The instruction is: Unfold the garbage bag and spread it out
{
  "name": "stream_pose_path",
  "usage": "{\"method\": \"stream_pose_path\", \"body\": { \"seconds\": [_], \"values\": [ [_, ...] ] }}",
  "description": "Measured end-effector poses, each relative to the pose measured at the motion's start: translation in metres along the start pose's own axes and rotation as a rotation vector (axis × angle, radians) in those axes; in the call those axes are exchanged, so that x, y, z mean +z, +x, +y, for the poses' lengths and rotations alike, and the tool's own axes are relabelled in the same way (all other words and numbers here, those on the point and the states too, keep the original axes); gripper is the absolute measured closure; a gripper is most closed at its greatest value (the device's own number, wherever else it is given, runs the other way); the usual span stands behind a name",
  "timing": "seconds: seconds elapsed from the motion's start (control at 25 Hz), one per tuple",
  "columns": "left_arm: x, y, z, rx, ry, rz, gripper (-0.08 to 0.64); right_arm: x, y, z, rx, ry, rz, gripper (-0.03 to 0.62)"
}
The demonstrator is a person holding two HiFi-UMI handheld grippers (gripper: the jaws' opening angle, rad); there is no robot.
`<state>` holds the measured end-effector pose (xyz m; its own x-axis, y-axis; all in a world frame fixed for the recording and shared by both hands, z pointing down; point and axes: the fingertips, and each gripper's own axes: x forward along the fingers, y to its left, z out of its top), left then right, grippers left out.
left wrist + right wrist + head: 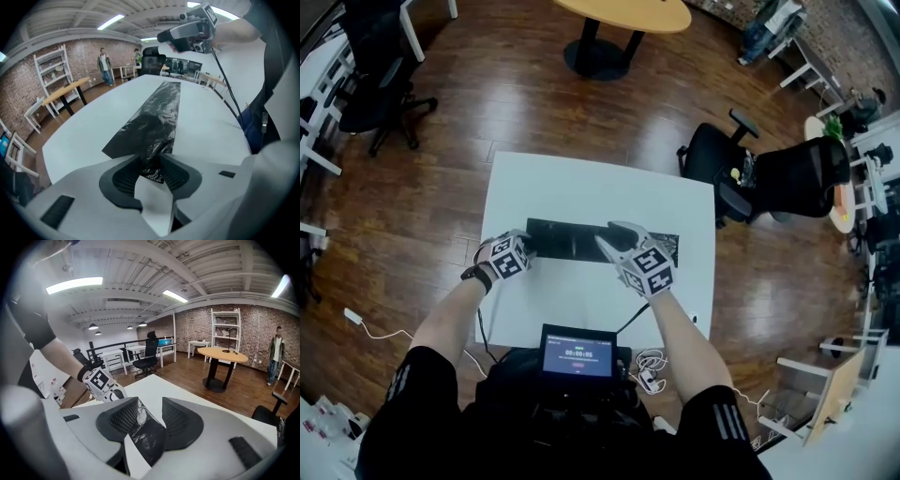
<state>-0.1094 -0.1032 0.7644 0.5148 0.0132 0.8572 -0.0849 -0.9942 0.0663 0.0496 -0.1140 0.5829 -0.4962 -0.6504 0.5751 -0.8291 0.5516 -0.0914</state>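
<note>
A black garbage bag (572, 240) lies as a long folded strip across the white table (581, 183). My left gripper (528, 247) is at the strip's left end. In the left gripper view the bag (157, 117) stretches away from me, and its bunched end sits between my left gripper's (151, 164) pads, touching both. My right gripper (607, 236) hovers over the strip's middle, pointing left. In the right gripper view a crinkled fold of bag (147, 434) rests against one pad of my right gripper (150, 416), with a gap to the other pad. The left gripper (101, 383) shows beyond it.
A small screen device (578, 352) with cables sits at the table's near edge. Black office chairs (769, 178) stand to the right, another chair (380, 66) at far left, and a round wooden table (623, 14) stands beyond. A person (104, 63) stands far off.
</note>
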Motion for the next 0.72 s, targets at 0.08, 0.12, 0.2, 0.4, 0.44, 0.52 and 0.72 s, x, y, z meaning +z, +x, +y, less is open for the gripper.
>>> {"method": "stream_pose_path", "body": {
  "seconds": [0.08,0.12,0.2,0.4,0.44,0.52,0.72],
  "values": [
    [0.001,0.000,-0.002,-0.011,-0.002,-0.001,0.438,0.000,0.009,0.001,0.020,-0.013,0.014,0.410],
    [0.002,0.000,-0.003,-0.016,-0.004,-0.001,0.447,0.001,0.013,0.001,0.027,-0.016,0.018,0.410],
    [0.002,-0.001,-0.004,-0.023,-0.014,0.000,0.463,0.001,0.020,0.001,0.041,-0.021,0.028,0.410],
    [0.007,-0.005,-0.002,-0.014,-0.060,-0.008,0.523,-0.005,0.034,0.004,0.079,-0.067,0.066,0.410],
    [0.010,-0.007,-0.001,-0.012,-0.073,-0.017,0.525,-0.006,0.036,0.005,0.088,-0.079,0.070,0.410],
    [0.014,-0.014,0.001,-0.006,-0.101,-0.035,0.526,-0.007,0.041,0.008,0.107,-0.100,0.079,0.410],
    [0.021,-0.033,0.008,0.010,-0.152,-0.082,0.533,-0.006,0.057,0.029,0.169,-0.179,0.122,0.410]
  ]
}}
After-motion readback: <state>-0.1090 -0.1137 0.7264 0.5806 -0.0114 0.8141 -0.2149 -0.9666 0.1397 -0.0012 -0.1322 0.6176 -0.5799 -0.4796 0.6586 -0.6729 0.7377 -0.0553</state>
